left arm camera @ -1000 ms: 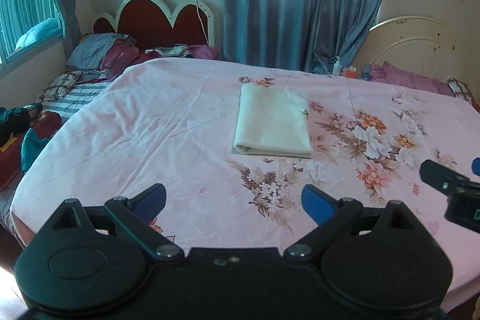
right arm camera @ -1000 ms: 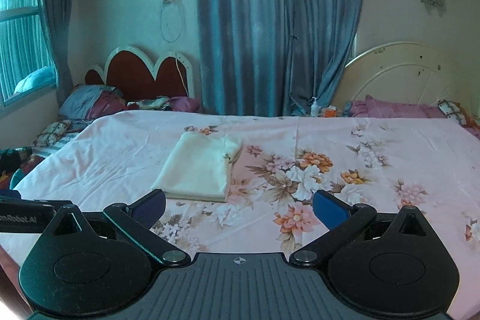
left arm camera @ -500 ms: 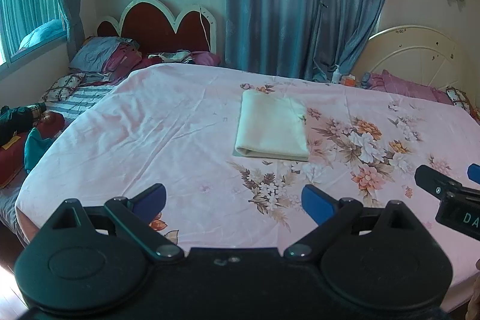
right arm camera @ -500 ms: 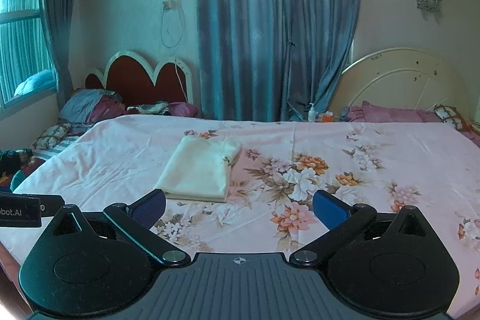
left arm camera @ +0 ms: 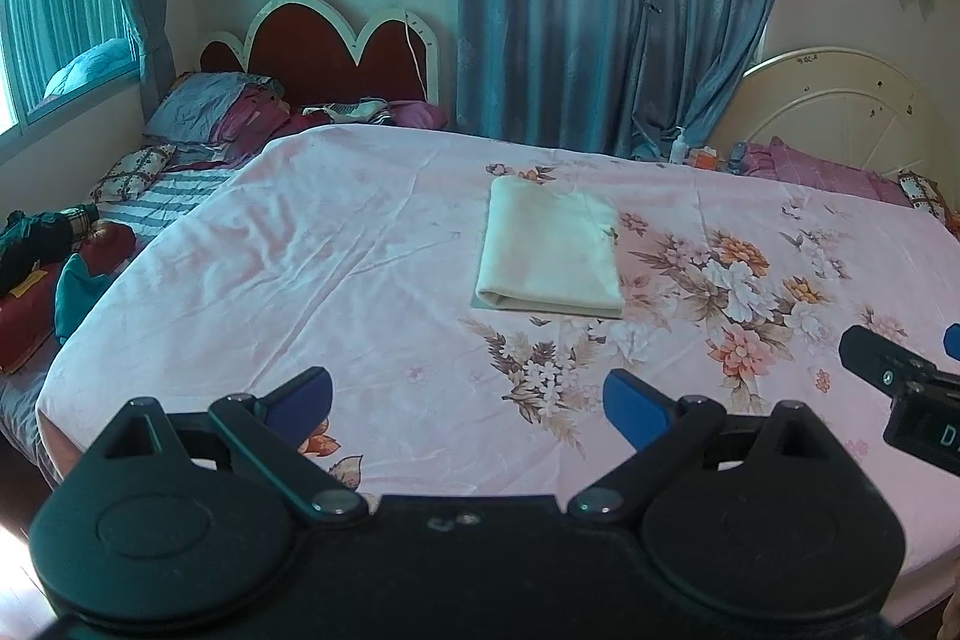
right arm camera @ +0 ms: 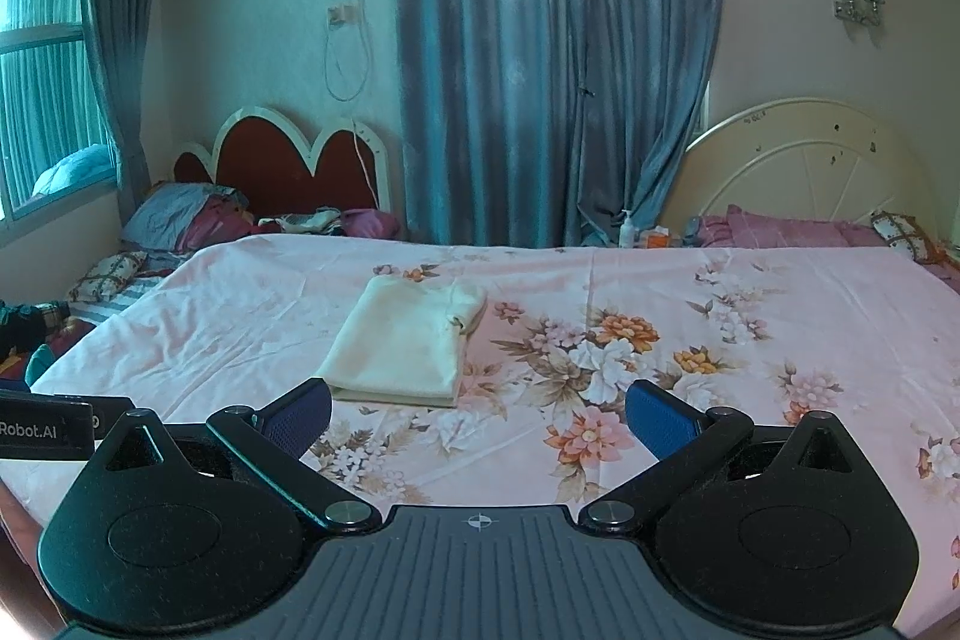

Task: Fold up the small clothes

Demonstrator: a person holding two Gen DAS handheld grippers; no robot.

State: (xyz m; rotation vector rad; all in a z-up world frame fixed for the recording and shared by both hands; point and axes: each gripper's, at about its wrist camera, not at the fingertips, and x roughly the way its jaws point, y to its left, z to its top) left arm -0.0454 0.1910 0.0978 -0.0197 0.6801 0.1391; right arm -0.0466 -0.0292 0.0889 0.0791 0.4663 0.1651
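cream folded garment (left arm camera: pixel 552 250) lies flat on the pink floral bedsheet (left arm camera: pixel 336 268), near the middle of the bed, its folded edge toward the cameras, neat rectangle. landmark = garment. left claw (left arm camera: pixel 467 394) is on the near side of the garment, well apart from it, blue pads spread wide, nothing held. right claw (right arm camera: pixel 478 412) is also on the garment's near side and a bit to its right, wide open, empty, not touching cloth. red scalloped headboard (left arm camera: pixel 336 46) is beyond the garment to the left, with a pile of pillows and clothes (left arm camera: pixel 240 118) under it. grey-blue curtain (right arm camera: pixel 558 58) hangs straight behind the garment. cream round headboard (right arm camera: pixel 816 166) is behind it to the right. the right claw's body shows at the right edge of the left view.
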